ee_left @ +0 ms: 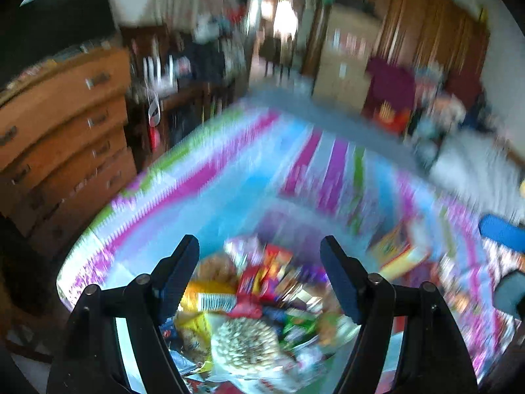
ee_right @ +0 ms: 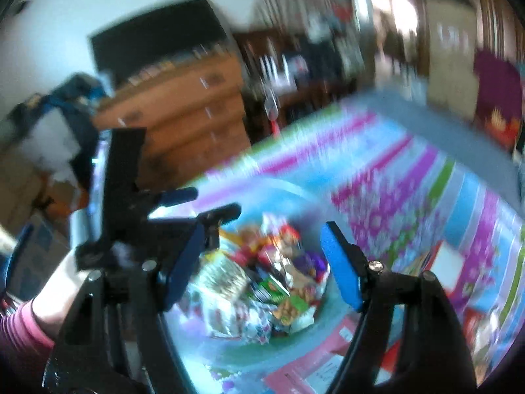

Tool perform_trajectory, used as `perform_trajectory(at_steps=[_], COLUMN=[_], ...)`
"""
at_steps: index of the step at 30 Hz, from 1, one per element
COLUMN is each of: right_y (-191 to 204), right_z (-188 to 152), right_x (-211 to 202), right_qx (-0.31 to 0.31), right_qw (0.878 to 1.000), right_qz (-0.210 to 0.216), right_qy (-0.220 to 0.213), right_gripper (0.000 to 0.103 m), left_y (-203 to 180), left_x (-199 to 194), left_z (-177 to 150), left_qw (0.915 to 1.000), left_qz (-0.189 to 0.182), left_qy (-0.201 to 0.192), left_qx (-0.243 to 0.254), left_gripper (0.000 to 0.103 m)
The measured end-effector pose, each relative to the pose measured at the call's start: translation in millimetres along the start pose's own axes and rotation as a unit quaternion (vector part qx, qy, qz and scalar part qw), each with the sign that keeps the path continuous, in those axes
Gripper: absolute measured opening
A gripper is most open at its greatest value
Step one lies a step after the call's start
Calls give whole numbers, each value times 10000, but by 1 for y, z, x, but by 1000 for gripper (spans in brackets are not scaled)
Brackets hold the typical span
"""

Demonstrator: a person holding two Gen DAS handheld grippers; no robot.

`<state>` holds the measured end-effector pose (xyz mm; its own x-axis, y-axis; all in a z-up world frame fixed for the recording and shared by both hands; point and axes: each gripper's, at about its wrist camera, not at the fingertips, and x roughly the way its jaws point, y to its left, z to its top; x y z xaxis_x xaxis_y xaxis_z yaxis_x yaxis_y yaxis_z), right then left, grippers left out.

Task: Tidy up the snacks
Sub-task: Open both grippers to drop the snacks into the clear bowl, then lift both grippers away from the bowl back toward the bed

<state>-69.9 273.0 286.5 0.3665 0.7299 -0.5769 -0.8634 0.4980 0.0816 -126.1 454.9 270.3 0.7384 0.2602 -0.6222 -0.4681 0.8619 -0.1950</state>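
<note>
Item, hazard: both your left gripper (ee_left: 261, 279) and right gripper (ee_right: 262, 264) gape wide and empty above the snack pile (ee_left: 249, 298); blurred views risk a mis-aimed pick beside it.

home bedroom: bedspread (ee_left: 249, 170), dresser (ee_left: 65, 124)

Heavy motion blur smears both fisheye views; a bright doorway (ee_left: 284, 16) blows out at the far end, the room is otherwise dim, and edges bow into black corners.
</note>
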Motion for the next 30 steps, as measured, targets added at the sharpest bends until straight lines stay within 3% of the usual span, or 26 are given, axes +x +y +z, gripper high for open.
perform_trajectory(at_steps=[2, 5, 6, 9, 11, 14, 17, 18, 20, 22, 24, 27, 30], right_y=[13, 24, 25, 29, 24, 14, 6, 4, -2, -16, -40, -71, -80], right_z=[-7, -34, -43, -68, -83, -107, -138, -147, -172, -187, -195, -195, -197], right_x=[-53, -144, -168, -248, -298, -356, -398, -406, -423, -432, -437, -446, -452], right_qx=[-263, -658, -803, -1416, -1597, -1449, -1125, -1016, -651, -124, 484, 938, 972], right_qw=[9972, 9805, 9734, 9481, 9335, 9148, 8937, 8865, 8729, 8679, 8756, 8919, 8823], right_qz=[-145, -640, -831, -1600, -1973, -2762, -3536, -3724, -4062, -4177, -3980, -3604, -3702], right_qy=[-680, -1740, -1978, -2357, -2532, -2566, -2523, -2550, -2622, -2686, -2695, -2565, -2739], right_gripper=[76, 96, 98, 100, 103, 103, 103, 103, 103, 103, 103, 103, 103], left_y=[-7, -20, -24, -36, -46, -57, -63, -65, -66, -61, -53, -52, -57], left_x=[-55, -128, -147, -189, -216, -247, -267, -269, -264, -255, -253, -261, -266], left_z=[2, -6, -10, -22, -37, -55, -77, -82, -92, -93, -93, -96, -104], left_qw=[9972, 9860, 9821, 9810, 9747, 9644, 9586, 9596, 9697, 9809, 9876, 9863, 9861], left_qz=[-178, -456, -574, -808, -962, -915, -967, -849, -584, -442, -287, -80, -41], left_qy=[-726, -1597, -1774, -1665, -1709, -1898, -2045, -2027, -1694, -1350, -1210, -1413, -1437], left_qx=[1, 158, 250, 590, 1069, 1597, 1732, 1759, 1658, 1330, 963, 849, 838], left_gripper=[79, 103, 103, 103, 103, 103, 103, 103, 103, 103, 103, 103, 103])
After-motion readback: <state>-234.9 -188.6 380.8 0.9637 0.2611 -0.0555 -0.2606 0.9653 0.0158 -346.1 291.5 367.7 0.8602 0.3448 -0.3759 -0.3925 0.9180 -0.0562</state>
